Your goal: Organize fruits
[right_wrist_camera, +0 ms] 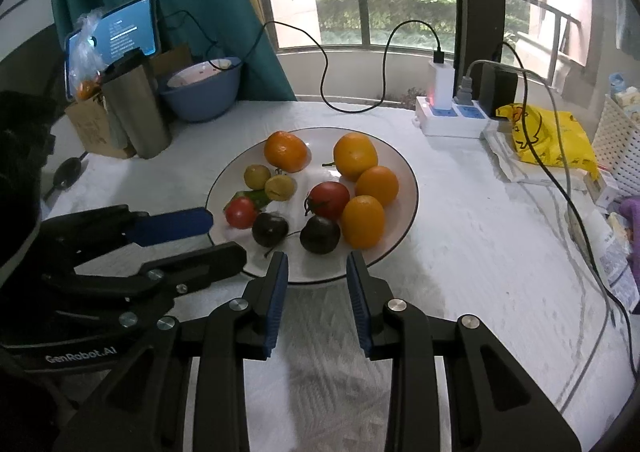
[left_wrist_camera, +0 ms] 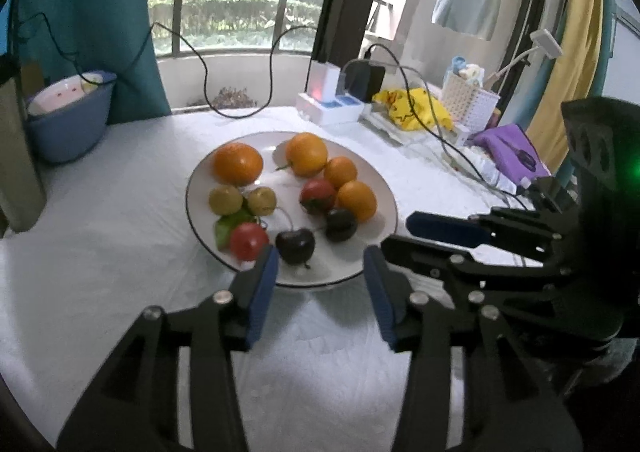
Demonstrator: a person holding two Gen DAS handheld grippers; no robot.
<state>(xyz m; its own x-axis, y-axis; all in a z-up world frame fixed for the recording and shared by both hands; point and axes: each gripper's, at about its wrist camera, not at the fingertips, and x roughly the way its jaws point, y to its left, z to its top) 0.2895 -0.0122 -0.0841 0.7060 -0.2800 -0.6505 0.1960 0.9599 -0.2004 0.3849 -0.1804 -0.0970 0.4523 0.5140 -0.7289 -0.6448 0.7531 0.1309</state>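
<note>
A white plate (left_wrist_camera: 362,168) (right_wrist_camera: 394,164) on the white cloth holds several oranges (left_wrist_camera: 237,163) (right_wrist_camera: 355,156), two red tomatoes (left_wrist_camera: 318,195) (right_wrist_camera: 329,199), two yellow-green fruits (left_wrist_camera: 225,199) (right_wrist_camera: 257,176), two dark cherries (left_wrist_camera: 295,245) (right_wrist_camera: 320,235) and a green leaf (left_wrist_camera: 224,226). My left gripper (left_wrist_camera: 320,258) is open and empty, its fingers at the plate's near rim beside a cherry. My right gripper (right_wrist_camera: 317,264) is open and empty at the plate's near edge. Each gripper shows in the other view: the right one (left_wrist_camera: 424,236), the left one (right_wrist_camera: 224,236).
A blue bowl (left_wrist_camera: 68,124) (right_wrist_camera: 202,94) stands at the back left, with a steel tumbler (right_wrist_camera: 138,112), a box and a tablet (right_wrist_camera: 114,38). A power strip with chargers (right_wrist_camera: 452,114) (left_wrist_camera: 332,104), cables, a yellow bag (right_wrist_camera: 548,136) and a white basket (left_wrist_camera: 470,100) crowd the right.
</note>
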